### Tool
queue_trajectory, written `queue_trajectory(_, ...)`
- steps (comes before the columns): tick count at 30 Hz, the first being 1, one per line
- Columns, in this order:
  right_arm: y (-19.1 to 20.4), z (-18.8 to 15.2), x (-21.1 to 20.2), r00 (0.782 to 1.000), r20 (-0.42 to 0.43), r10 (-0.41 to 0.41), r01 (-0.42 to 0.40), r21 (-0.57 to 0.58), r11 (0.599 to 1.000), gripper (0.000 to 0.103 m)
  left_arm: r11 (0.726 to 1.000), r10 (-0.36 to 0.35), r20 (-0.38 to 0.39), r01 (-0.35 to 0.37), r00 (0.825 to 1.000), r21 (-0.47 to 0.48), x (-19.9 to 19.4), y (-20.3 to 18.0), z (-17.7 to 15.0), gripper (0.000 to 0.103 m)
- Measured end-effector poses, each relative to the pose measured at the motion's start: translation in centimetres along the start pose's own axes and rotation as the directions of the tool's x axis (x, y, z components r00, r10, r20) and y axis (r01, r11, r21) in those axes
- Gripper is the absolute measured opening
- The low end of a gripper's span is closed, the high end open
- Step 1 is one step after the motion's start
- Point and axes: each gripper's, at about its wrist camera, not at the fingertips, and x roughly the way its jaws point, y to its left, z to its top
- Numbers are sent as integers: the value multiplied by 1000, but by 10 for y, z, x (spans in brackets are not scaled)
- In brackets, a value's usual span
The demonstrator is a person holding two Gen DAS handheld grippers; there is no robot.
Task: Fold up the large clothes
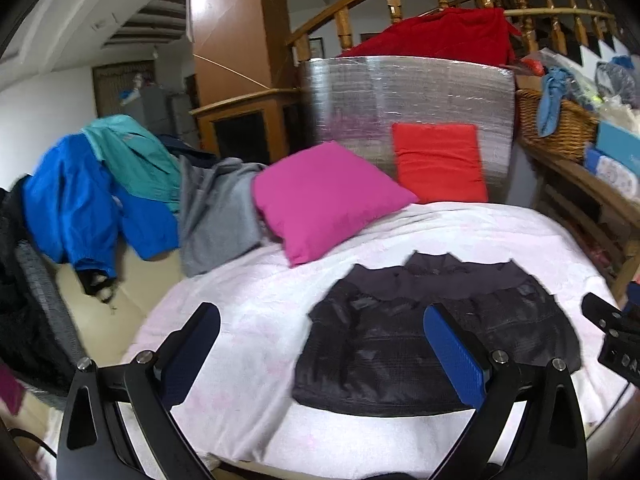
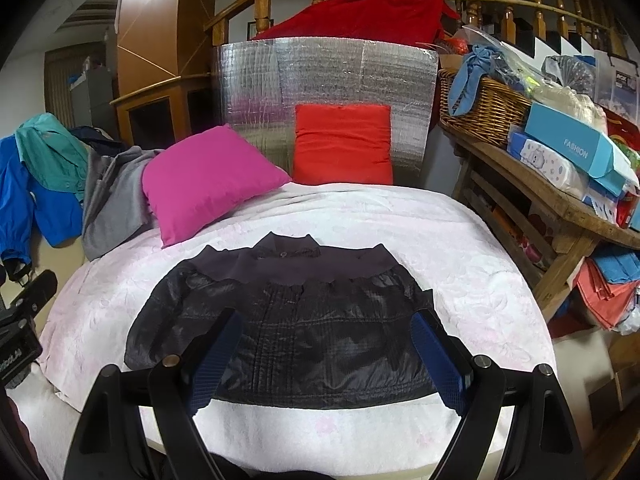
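Lying flat, black jacket [image 2: 288, 332] spans beyond open right gripper [image 2: 332, 360].

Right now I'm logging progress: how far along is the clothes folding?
Done: the dark jacket lies folded on the white blanket. In hand: nothing; both the left gripper and right gripper are open. Left: the blue jacket and grey garment remain heaped.

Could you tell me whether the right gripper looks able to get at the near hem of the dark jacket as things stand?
Probably yes: the right gripper is open above the jacket, with nothing between its fingers and the hem.
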Motion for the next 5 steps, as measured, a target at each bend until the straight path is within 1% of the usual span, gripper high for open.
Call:
queue_trajectory(1,-4,2,4,1000,-3,0,0,6,1000,89,999,-29,-7,29,1000,-22,6,5,1,101)
queue_trajectory(2,-11,3,9,1000,-3,-5,5,17,1000,89,998,-42,-15,41,999,-42,14,11,3,101)
queue_trajectory(5,-43,8,34,998,-1,-55,55,69,996,89,996,-10,-89,2,996,-91,60,35,5,101)
